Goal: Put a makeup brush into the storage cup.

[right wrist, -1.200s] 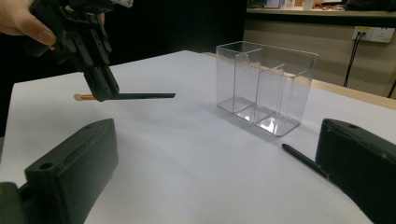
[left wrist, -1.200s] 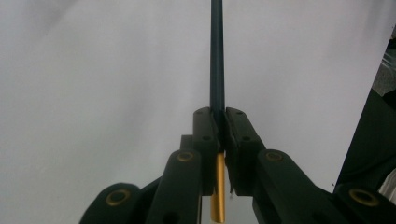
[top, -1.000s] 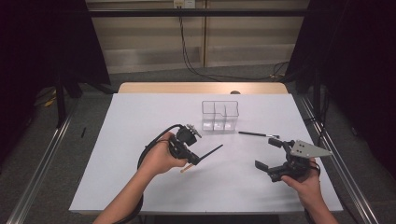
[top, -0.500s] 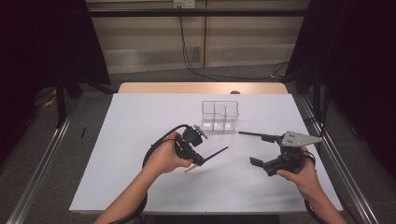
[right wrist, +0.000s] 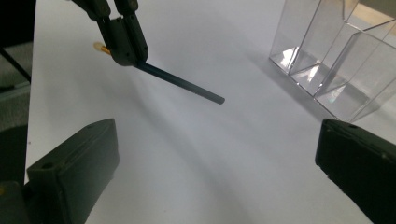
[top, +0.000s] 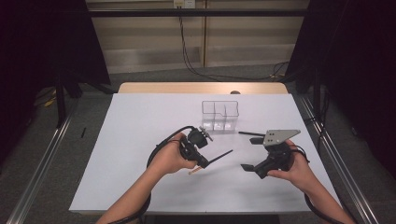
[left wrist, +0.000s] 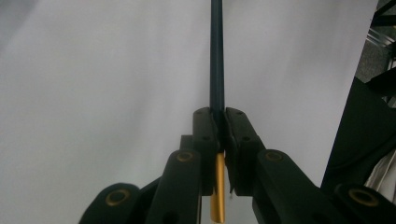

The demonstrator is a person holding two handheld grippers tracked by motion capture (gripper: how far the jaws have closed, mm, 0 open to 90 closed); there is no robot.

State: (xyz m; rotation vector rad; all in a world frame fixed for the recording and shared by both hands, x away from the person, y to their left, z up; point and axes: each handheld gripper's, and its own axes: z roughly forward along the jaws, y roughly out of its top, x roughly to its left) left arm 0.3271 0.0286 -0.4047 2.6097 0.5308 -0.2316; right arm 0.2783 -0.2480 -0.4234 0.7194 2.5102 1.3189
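Left gripper (top: 201,157) pinches the pen (top: 215,158) near its gold end, above mid-table, dark tip aimed rightward, likely for a handover. Right gripper (top: 250,151) gapes empty nearby; clear holder (top: 220,115) waits toward the far edge.

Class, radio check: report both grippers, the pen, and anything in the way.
Left gripper shut on dark pen, gold end behind jaws. Right gripper open, empty. Clear organizer beyond, nothing between.
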